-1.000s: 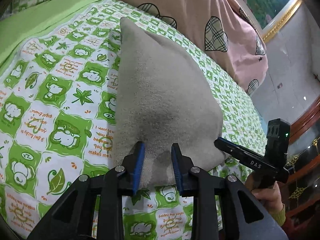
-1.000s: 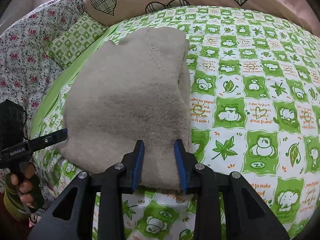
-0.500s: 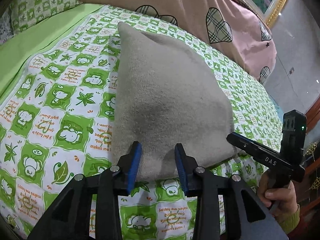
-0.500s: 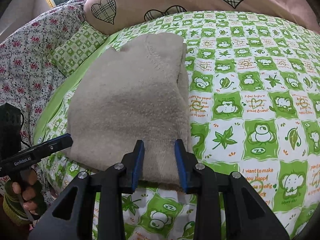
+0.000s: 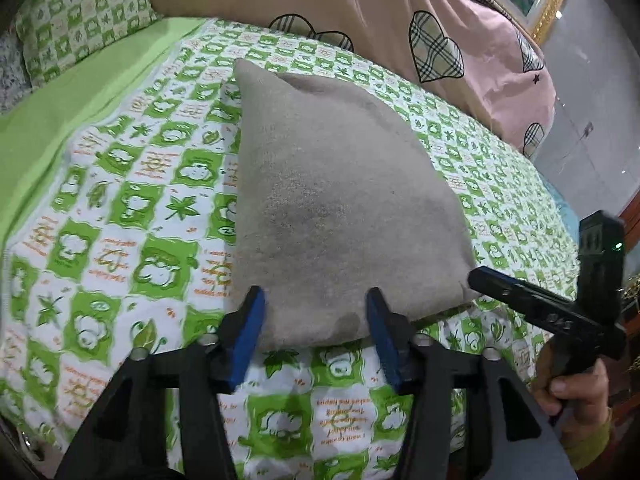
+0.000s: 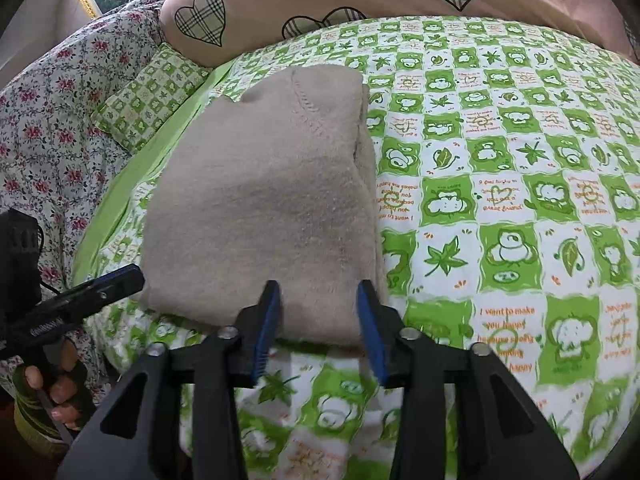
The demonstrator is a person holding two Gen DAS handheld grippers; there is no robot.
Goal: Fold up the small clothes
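Observation:
A beige fleece garment (image 5: 336, 208), folded into a compact stack, lies flat on the green and white patterned bedsheet (image 5: 120, 208). It also shows in the right wrist view (image 6: 264, 208). My left gripper (image 5: 314, 320) is open, its blue pads on either side of the garment's near edge, holding nothing. My right gripper (image 6: 318, 312) is open and empty at the other near corner. Each gripper shows in the other's view, the right one (image 5: 532, 304) and the left one (image 6: 80, 296), just off the garment's edge.
A pink quilt with plaid hearts (image 5: 360, 12) lies bunched at the back of the bed. A small green checked pillow (image 6: 152, 96) and a floral cover (image 6: 48, 120) lie to the left. The bed's edge is close below both grippers.
Both grippers have drawn back toward the bed's near edge and their jaws have opened wider. The folded garment stays in place.

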